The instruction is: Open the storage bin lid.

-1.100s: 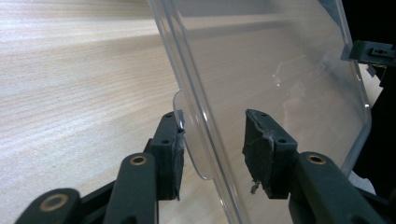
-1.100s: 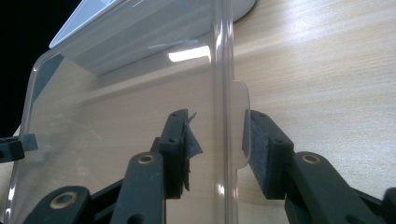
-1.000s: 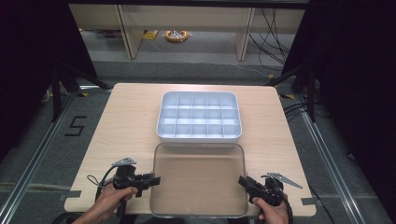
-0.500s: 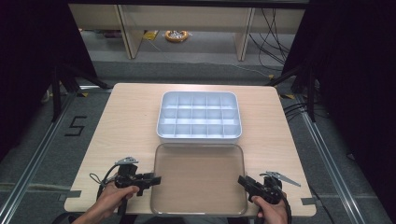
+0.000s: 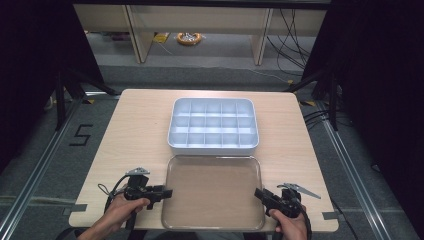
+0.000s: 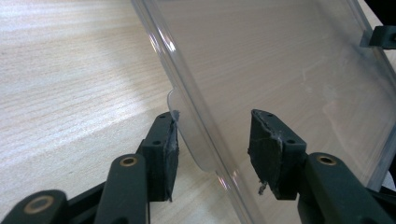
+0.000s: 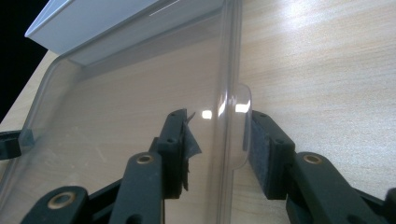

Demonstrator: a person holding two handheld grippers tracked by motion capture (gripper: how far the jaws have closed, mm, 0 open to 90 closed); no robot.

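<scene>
A clear plastic lid (image 5: 212, 192) lies flat on the table just in front of a white compartment tray (image 5: 170, 136). My left gripper (image 5: 167, 192) straddles the lid's left rim and tab (image 6: 187, 135). Its jaws have just been opening: the outer pad (image 6: 170, 149) barely touches the tab and the inner pad (image 6: 266, 149) stands off over the lid (image 6: 280, 60). My right gripper (image 5: 257, 192) straddles the right rim tab (image 7: 236, 126). There the outer pad (image 7: 261, 149) sits beside the tab, while a gap separates the inner pad (image 7: 182, 149) from the rim. Both are open.
The tray (image 7: 93, 23) sits mid-table, touching the lid's far edge. Bare wood lies left and right of both. The table's front edge is right under my hands. Black frame legs stand beside the table, with shelving and cables on the floor beyond.
</scene>
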